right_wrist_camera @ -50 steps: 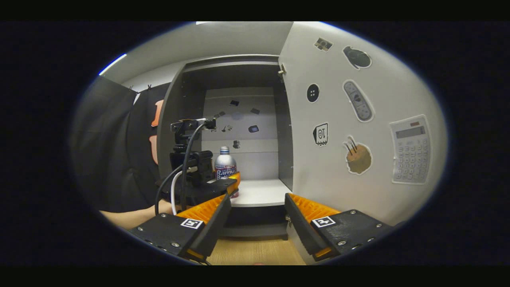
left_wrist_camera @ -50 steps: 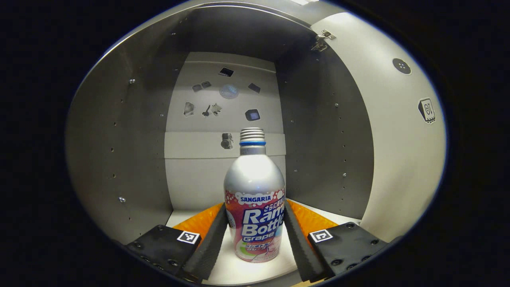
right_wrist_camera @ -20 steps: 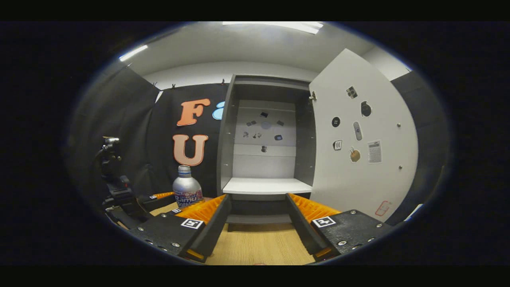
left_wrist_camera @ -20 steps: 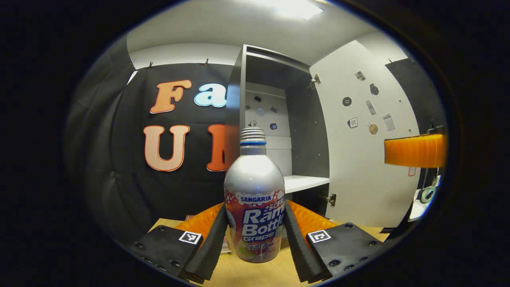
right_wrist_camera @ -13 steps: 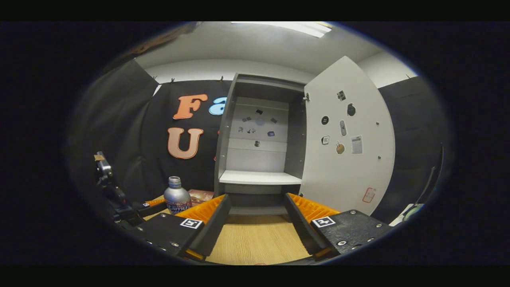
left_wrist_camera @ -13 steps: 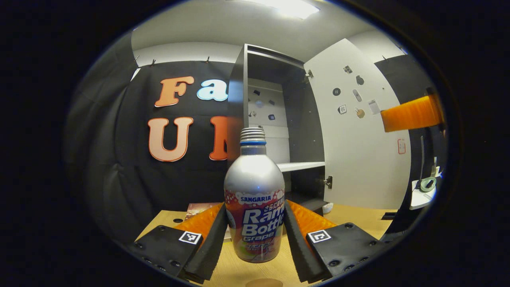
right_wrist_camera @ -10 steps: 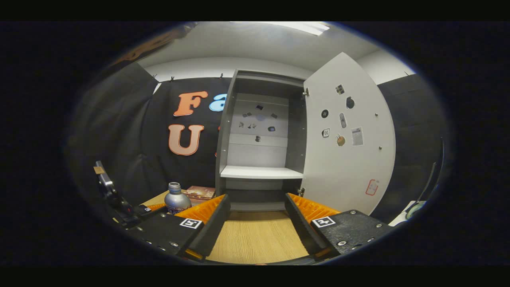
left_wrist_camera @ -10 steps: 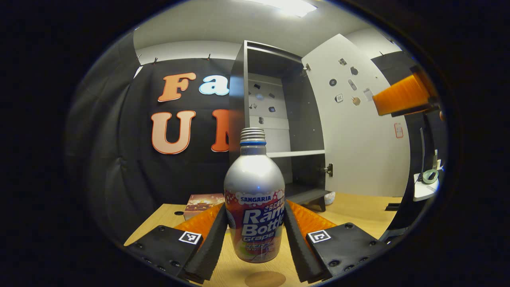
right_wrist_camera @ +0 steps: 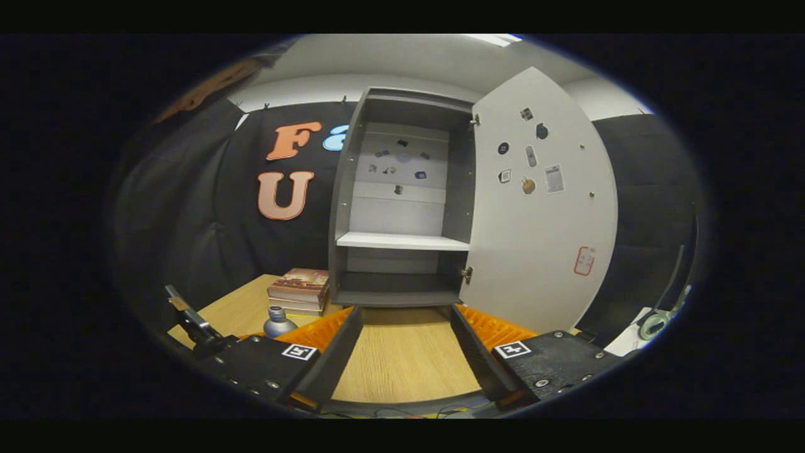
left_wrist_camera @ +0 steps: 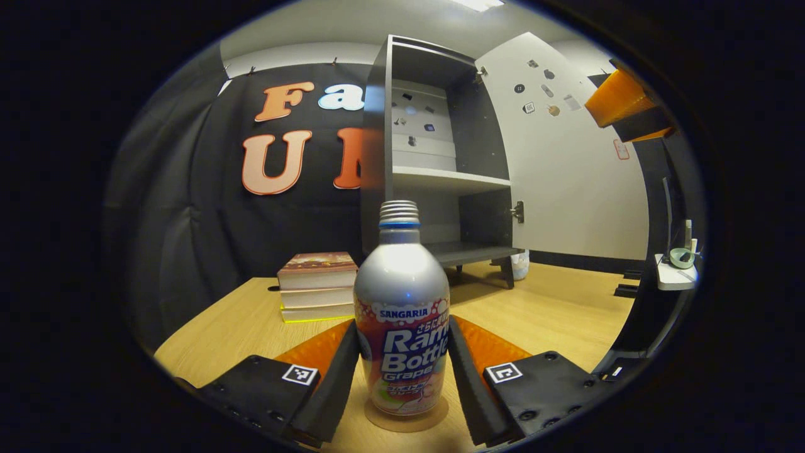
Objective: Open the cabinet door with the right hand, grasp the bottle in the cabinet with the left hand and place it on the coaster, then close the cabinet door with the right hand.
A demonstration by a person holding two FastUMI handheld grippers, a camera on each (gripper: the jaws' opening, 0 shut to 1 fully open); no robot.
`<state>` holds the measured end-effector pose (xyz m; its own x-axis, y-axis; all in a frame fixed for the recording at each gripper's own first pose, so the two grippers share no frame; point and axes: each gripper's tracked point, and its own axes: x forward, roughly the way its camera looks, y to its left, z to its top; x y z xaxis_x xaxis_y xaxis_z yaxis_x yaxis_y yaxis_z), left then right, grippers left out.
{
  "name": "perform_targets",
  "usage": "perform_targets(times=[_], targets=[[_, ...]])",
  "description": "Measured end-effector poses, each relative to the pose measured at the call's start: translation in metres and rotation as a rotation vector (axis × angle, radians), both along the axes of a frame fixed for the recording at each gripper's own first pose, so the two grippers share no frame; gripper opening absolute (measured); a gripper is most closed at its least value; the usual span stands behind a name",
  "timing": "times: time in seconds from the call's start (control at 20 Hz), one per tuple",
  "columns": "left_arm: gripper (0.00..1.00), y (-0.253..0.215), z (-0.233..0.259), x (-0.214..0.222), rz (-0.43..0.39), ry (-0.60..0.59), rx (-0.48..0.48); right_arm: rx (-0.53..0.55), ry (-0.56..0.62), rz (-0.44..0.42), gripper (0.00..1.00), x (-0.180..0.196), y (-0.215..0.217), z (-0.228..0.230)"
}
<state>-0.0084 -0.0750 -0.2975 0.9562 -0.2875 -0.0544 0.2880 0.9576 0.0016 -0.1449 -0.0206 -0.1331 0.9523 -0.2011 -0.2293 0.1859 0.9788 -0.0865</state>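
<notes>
Since the earlier frames, the left hand-held gripper (left_wrist_camera: 402, 377) had carried the Ramune bottle (left_wrist_camera: 402, 327) out of the cabinet (right_wrist_camera: 402, 207) and down onto the round coaster (left_wrist_camera: 406, 418) on the table (left_wrist_camera: 553, 308). Both fingers pinched the bottle body, which stood upright with its base apparently resting on the coaster. The right hand-held gripper (right_wrist_camera: 402, 352) hung spread and empty, facing the cabinet door (right_wrist_camera: 541, 207), which stood fully open. Retrieval and placement appeared done; release of the bottle and closing of the door remained outstanding.
</notes>
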Motion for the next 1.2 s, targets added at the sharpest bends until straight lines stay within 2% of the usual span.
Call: perform_targets(times=[0.25,0.55,0.9,1.2], targets=[[0.82,0.005,-0.017,-0.005,0.018,0.029,0.001,-0.003,0.036,0.018,0.87,-0.002,0.003,-0.01],[0.83,0.004,-0.013,-0.007,0.027,0.008,-0.005,0.014,0.043,0.032,0.88,0.003,0.006,-0.013],[0.86,-0.001,-0.015,-0.011,0.002,0.002,0.056,0.033,0.064,0.045,0.89,0.005,0.008,-0.02],[0.87,0.004,-0.017,-0.01,0.013,0.024,0.051,0.061,0.071,0.043,0.89,0.004,0.007,-0.025]])
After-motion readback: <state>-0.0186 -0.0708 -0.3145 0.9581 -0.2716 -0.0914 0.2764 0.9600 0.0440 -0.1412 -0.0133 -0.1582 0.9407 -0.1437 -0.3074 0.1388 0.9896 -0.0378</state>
